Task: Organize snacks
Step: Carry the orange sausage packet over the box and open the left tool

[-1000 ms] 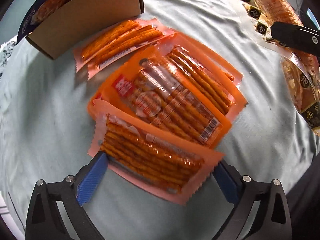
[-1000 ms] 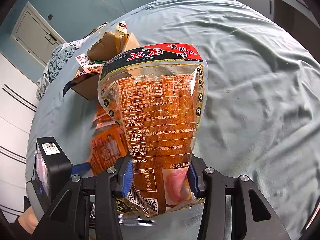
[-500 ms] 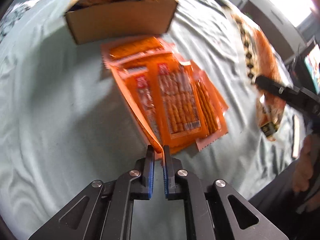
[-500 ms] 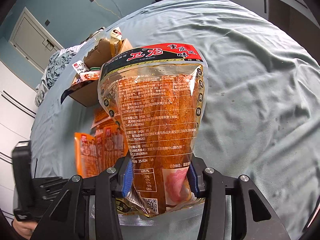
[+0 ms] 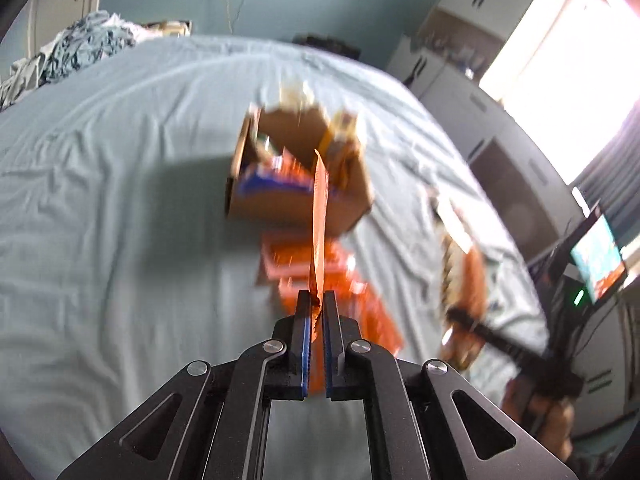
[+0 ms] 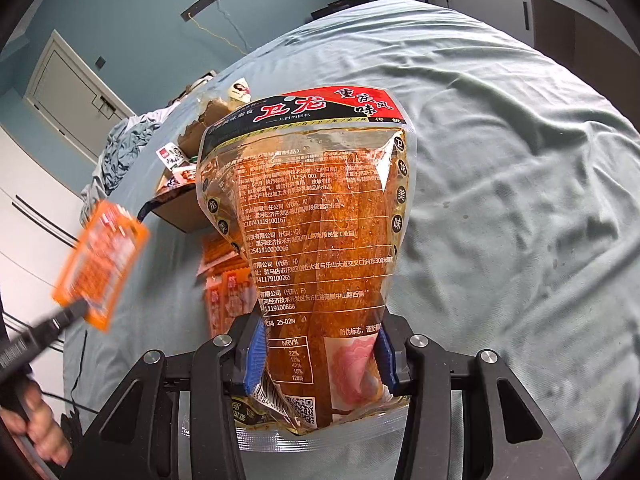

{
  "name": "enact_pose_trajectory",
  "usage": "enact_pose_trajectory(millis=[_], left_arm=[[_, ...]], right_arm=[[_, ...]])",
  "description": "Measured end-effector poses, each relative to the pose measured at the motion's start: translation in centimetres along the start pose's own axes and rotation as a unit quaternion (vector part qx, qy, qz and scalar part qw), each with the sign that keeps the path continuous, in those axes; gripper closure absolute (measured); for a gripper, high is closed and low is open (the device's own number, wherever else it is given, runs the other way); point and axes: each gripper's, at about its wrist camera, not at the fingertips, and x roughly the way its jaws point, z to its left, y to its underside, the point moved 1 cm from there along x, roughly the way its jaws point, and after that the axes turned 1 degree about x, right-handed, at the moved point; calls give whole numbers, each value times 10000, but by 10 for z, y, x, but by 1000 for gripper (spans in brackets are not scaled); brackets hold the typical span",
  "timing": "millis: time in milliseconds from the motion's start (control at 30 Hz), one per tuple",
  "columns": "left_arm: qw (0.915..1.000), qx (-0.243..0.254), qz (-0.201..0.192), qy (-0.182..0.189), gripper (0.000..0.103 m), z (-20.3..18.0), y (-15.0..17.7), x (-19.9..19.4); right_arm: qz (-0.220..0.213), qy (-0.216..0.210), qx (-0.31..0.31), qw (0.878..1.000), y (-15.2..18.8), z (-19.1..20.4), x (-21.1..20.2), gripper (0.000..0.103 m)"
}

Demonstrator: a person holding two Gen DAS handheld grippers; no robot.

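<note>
Pale blue bedsheet (image 5: 120,208) everywhere, with a cardboard box (image 5: 296,184) of snacks sitting mid-bed. Left gripper (image 5: 316,312) is clamped on the edge of an orange snack packet (image 5: 319,216), held up edge-on and lined up with the box, probably headed in there. Right gripper (image 6: 320,344) squeezes a big bag of spicy strips (image 6: 308,220) upright, likely waiting its turn. More orange packets (image 5: 356,304) lie just in front of the box.

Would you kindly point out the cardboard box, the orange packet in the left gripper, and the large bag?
cardboard box (image 5: 280,210), left wrist view, front wall.
orange packet (image 6: 100,264), right wrist view, printed face.
large bag (image 6: 316,216), right wrist view, clear middle panel.
</note>
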Motion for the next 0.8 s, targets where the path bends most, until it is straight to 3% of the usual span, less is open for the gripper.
enact_pose_trajectory(millis=[267,400,467,500,533,633,800], left_arm=[[9985,-145,-521,13,99,-16,-83,41],[9962,-272,-767,-296,97,-8,-114,64],[9926,-397,-917,-683,75,0,-117,71],[9916,-446,-923,-786,47,3,-115,71],[9906,-505,-928,-871,29,9,-111,69],[9899,-517,-895,-970,28,20,-97,56],[9906,-292,-215,-1321,28,33,-58,34]], right_arm=[[87,-118,-48,9999,-3,-4,6,60],[87,-83,-61,9999,-7,-8,11,60],[106,-96,47,9999,-8,-12,13,60],[125,-116,115,9998,-9,-15,14,60],[152,-147,193,9996,-9,-17,15,60],[229,-289,330,9988,-11,-18,20,60],[164,-317,99,9993,-10,-9,18,60]])
